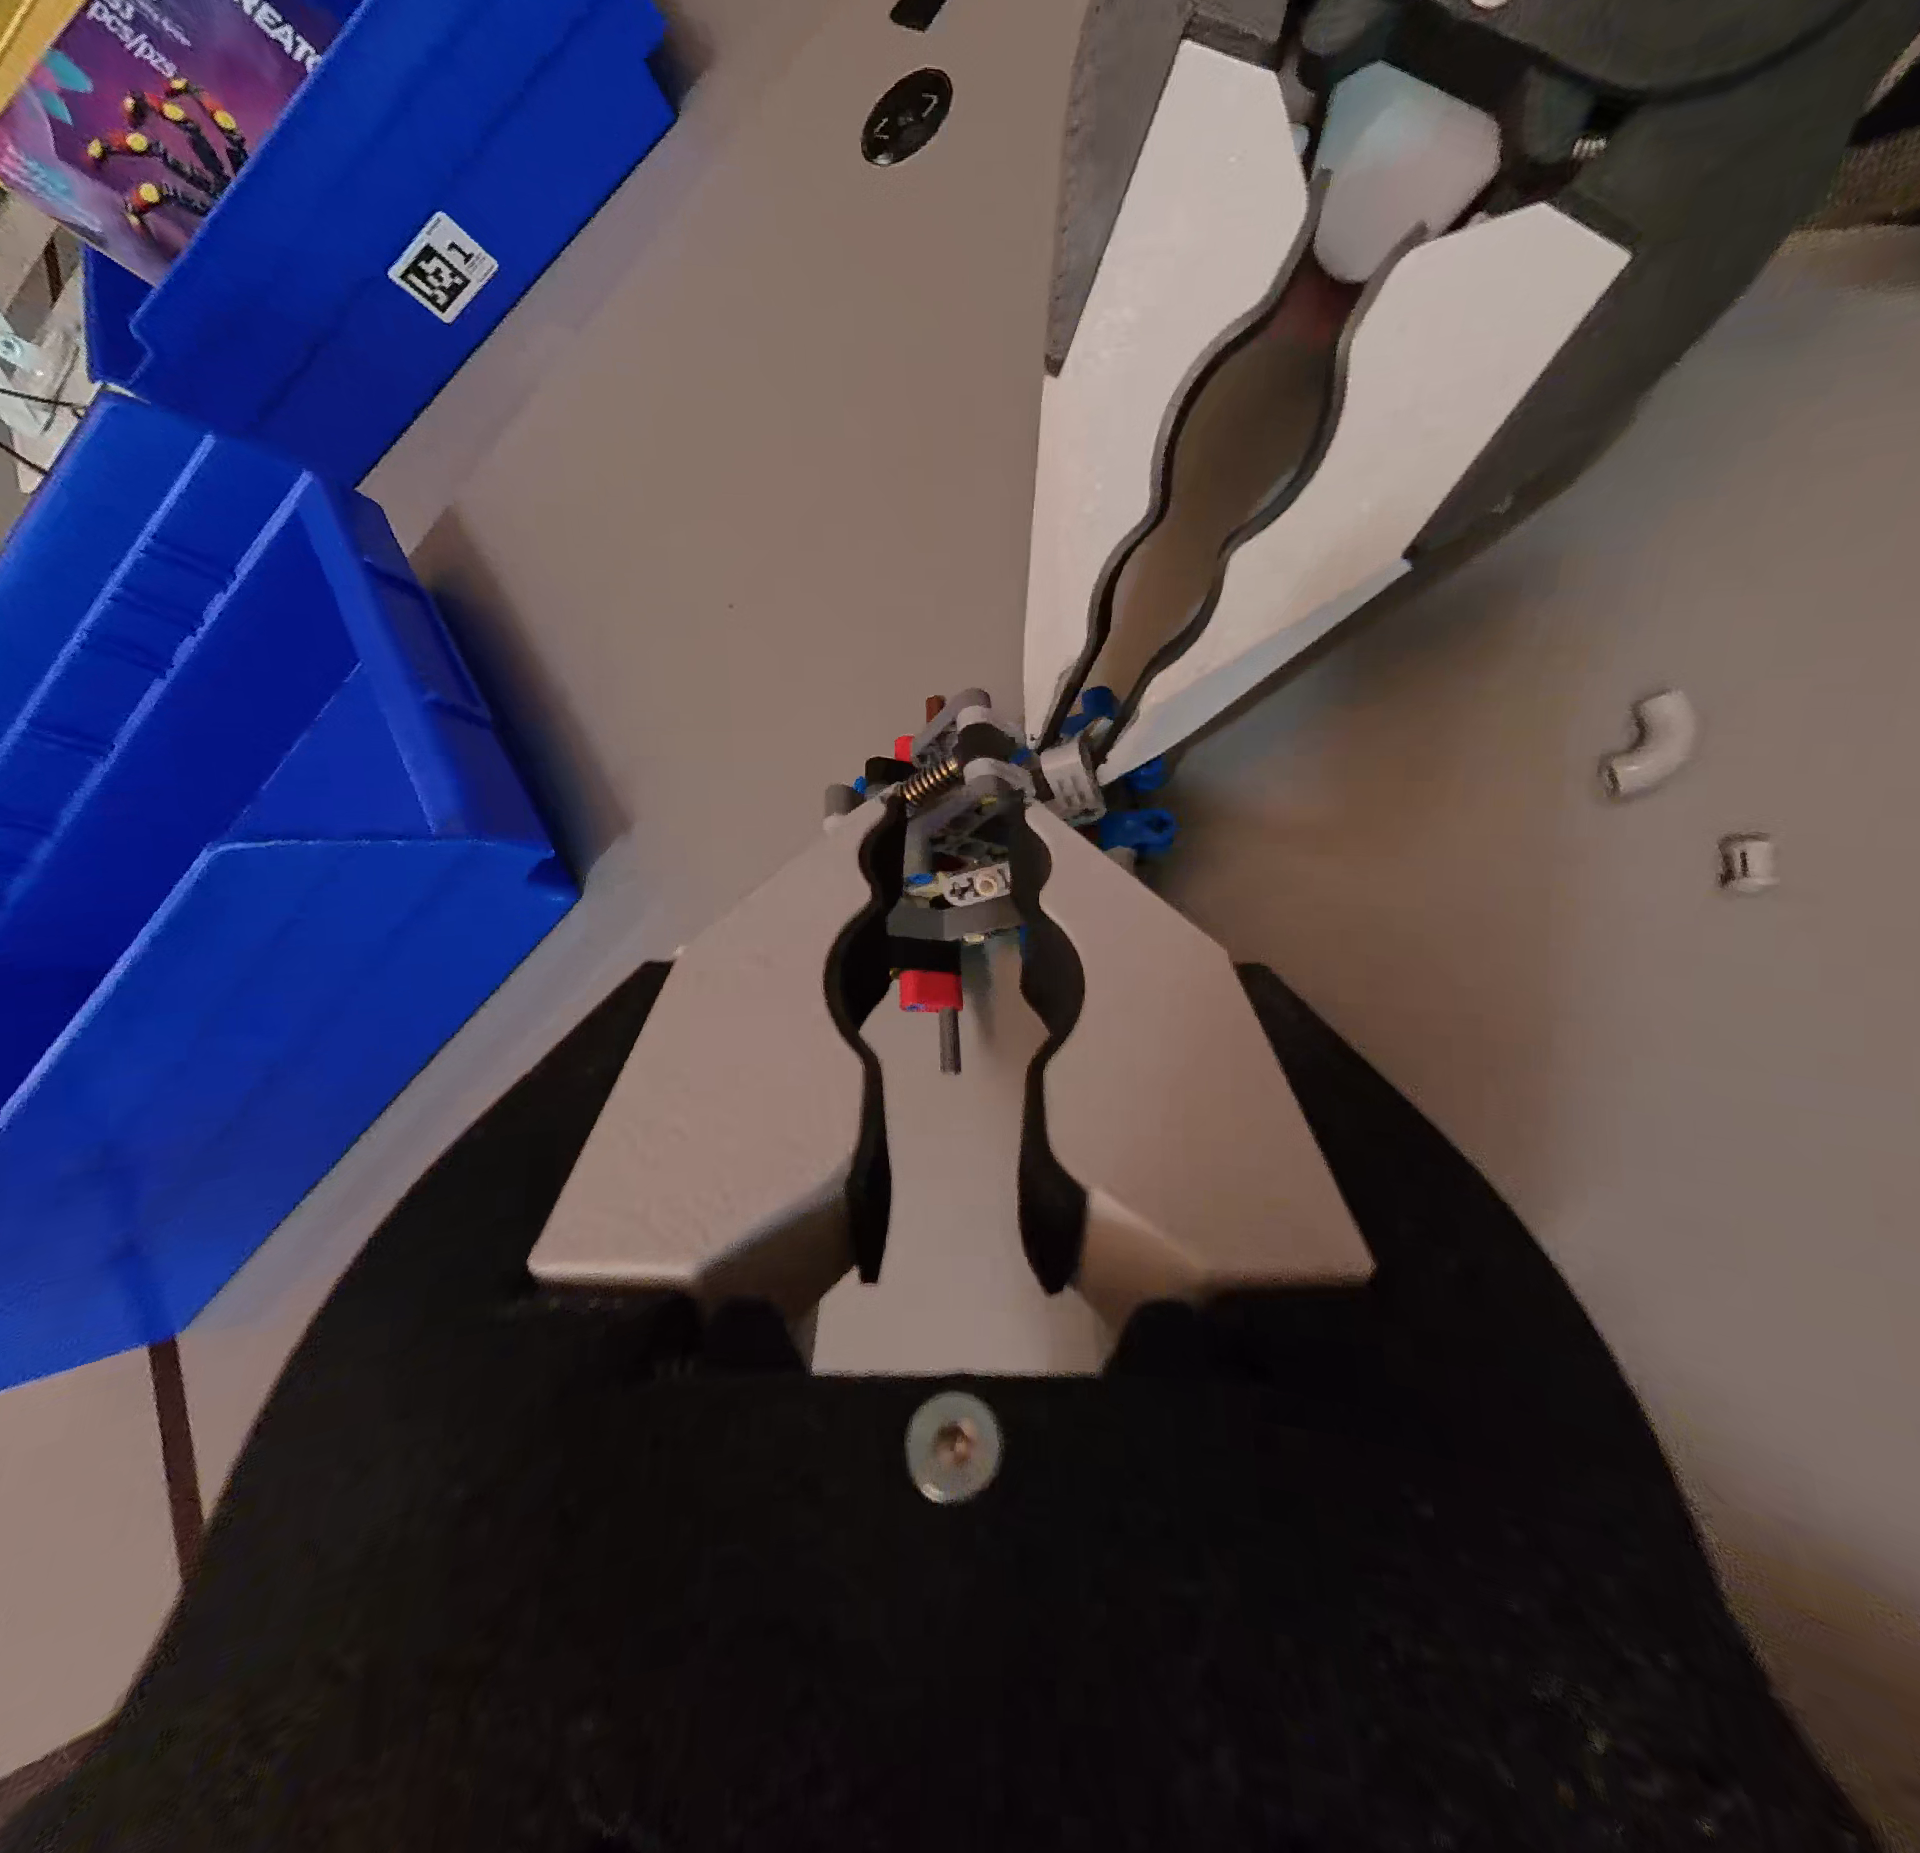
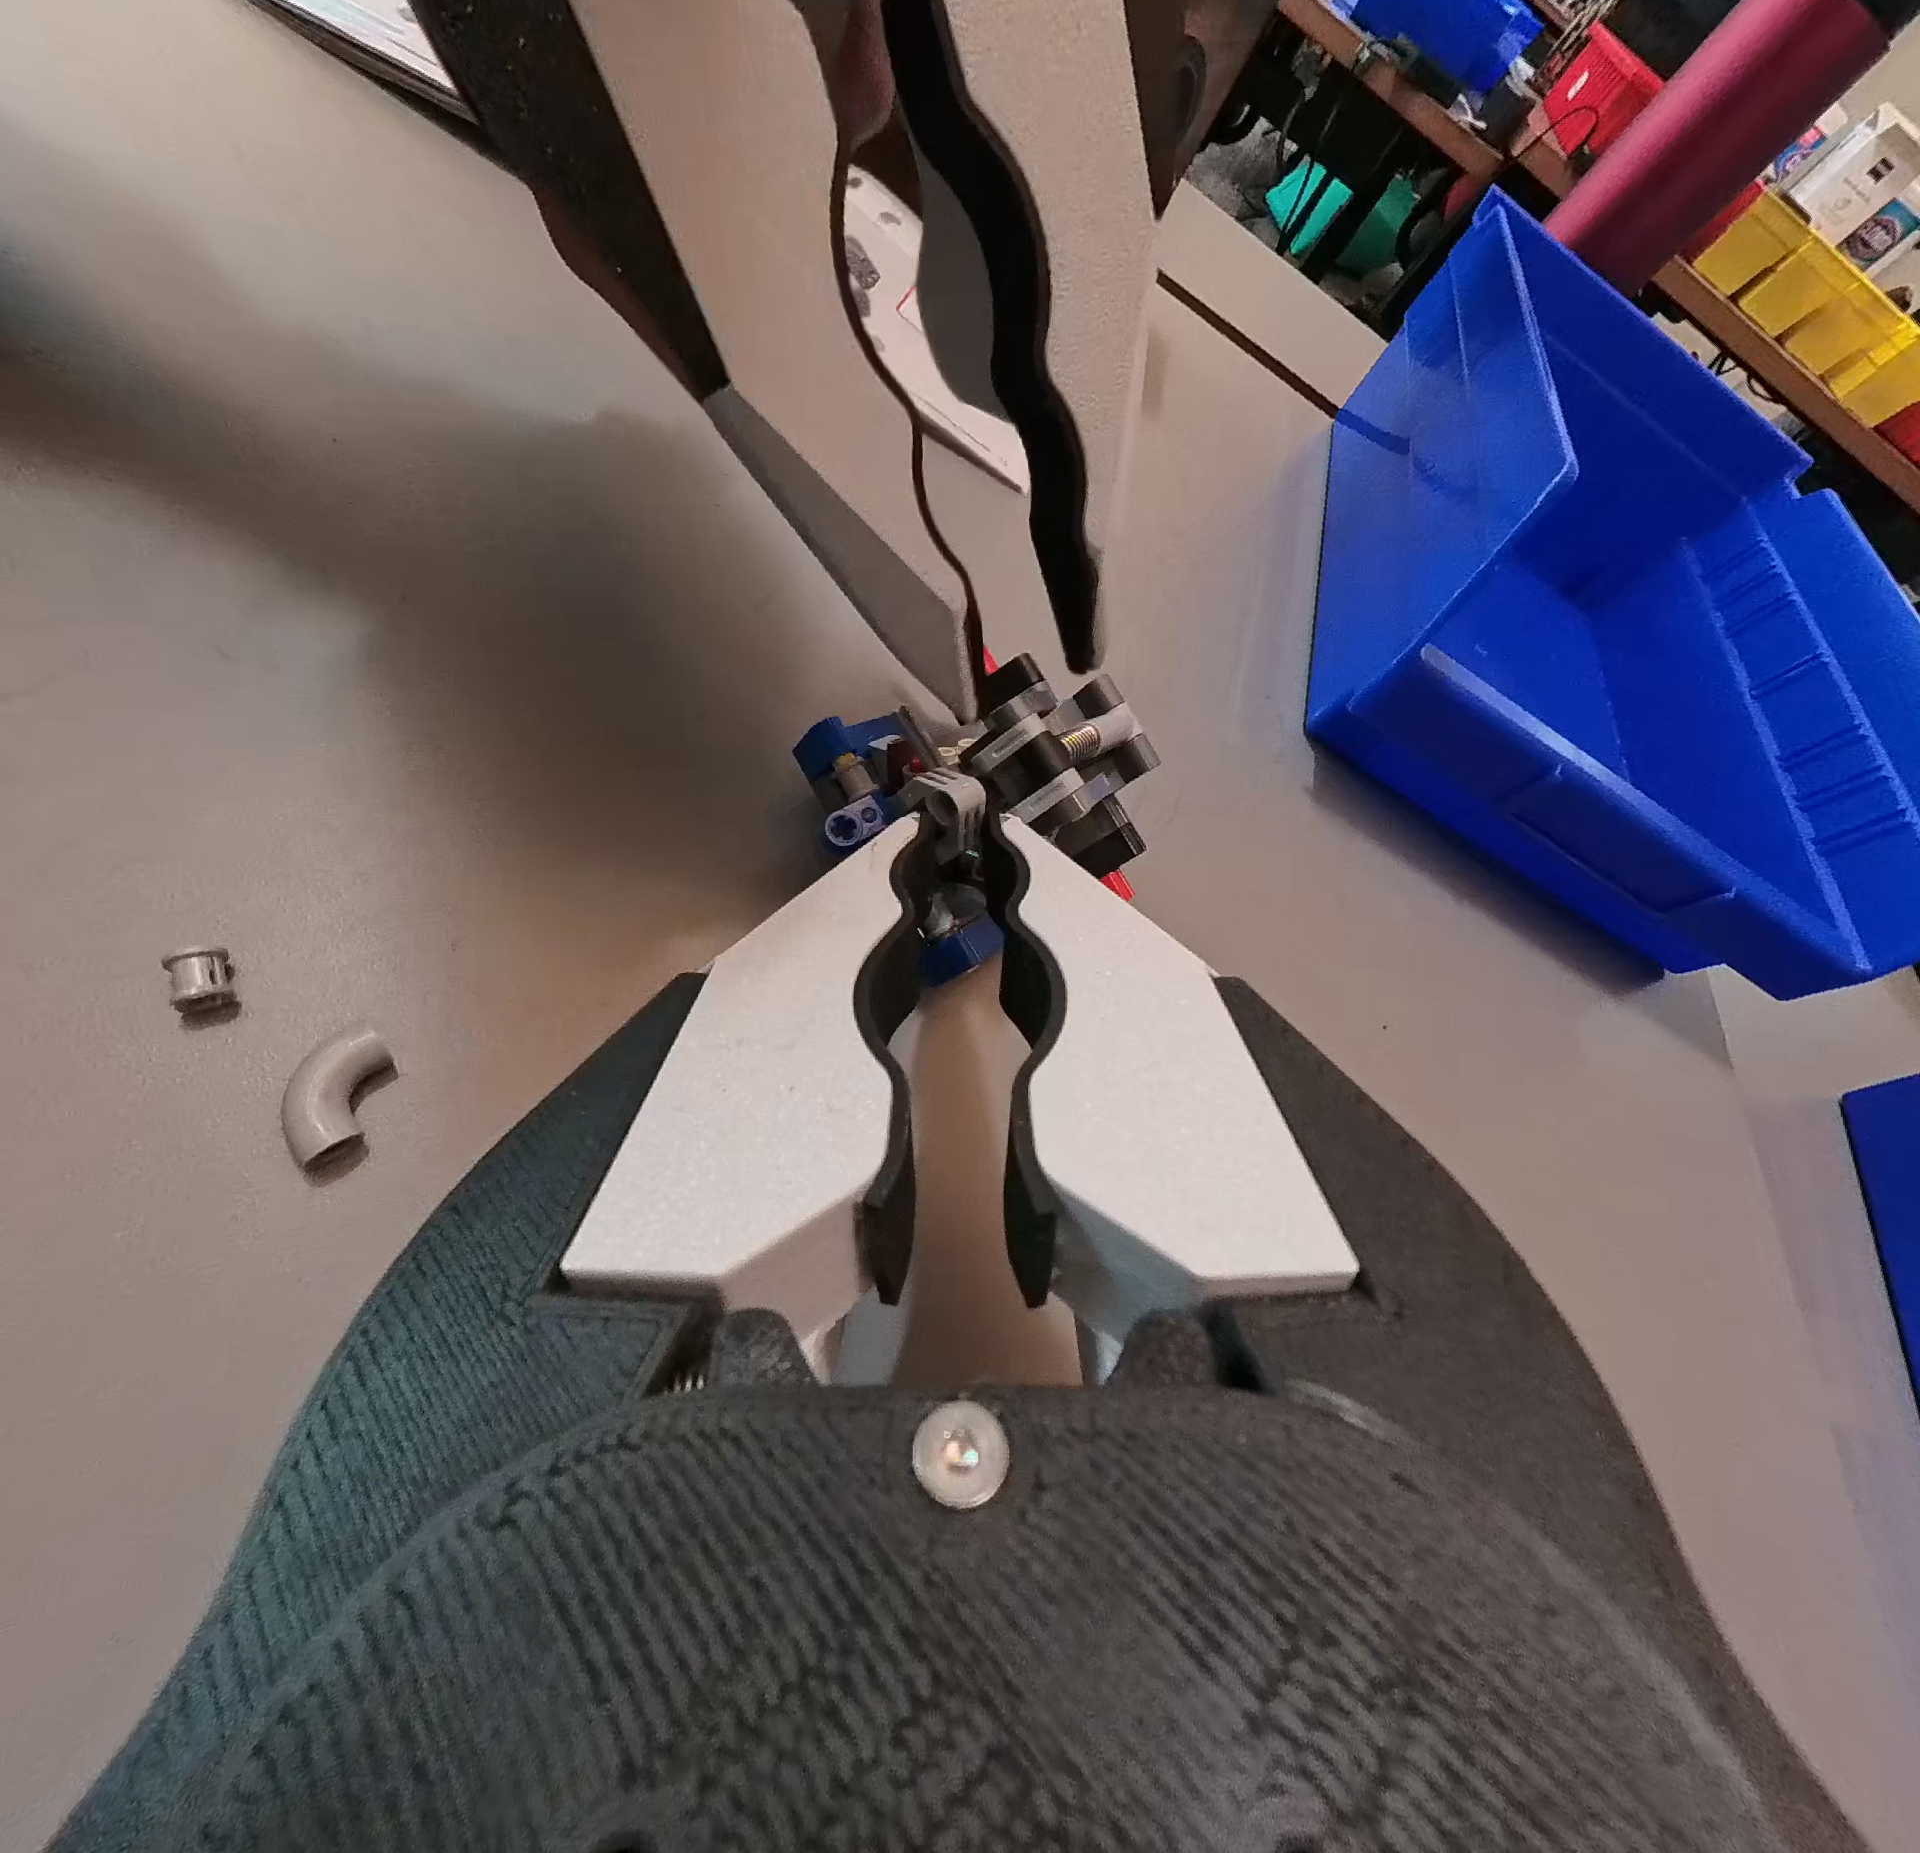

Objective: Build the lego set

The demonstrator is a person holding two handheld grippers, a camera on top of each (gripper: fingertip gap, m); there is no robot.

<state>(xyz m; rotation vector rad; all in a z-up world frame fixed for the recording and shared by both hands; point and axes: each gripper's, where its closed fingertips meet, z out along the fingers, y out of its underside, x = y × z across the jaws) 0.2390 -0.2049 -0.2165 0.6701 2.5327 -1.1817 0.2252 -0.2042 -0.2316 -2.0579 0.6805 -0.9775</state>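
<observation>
A small brick assembly [image 1: 951, 816] of grey, black, blue and red parts with a metal spring is held between both grippers just above the grey table [image 1: 727, 453]. My left gripper [image 1: 951, 847] is shut on its dark grey middle, and a red part with a pin lies between the fingers. My right gripper [image 2: 956, 832] is shut on a light grey connector at the assembly's [image 2: 1039, 754] end. In the left wrist view the right gripper [image 1: 1081, 743] comes in from the upper right. In the right wrist view the left gripper [image 2: 1023, 676] comes down from the top.
A grey elbow piece [image 1: 1652, 759] [image 2: 332, 1097] and a small grey bushing [image 1: 1748, 861] [image 2: 200, 977] lie loose on the table. Blue bins [image 1: 260, 868] [image 2: 1610, 608] stand alongside; one [image 1: 436, 172] holds a purple toy box [image 1: 156, 89]. Shelves with bins are behind. Less than 4 cm separates the two grippers' tips. The grey elbow piece [image 2: 332, 1097] sits 10 cm or so from the ends of my right fingers. The left camera catches it too, in the left wrist view [image 1: 1656, 738].
</observation>
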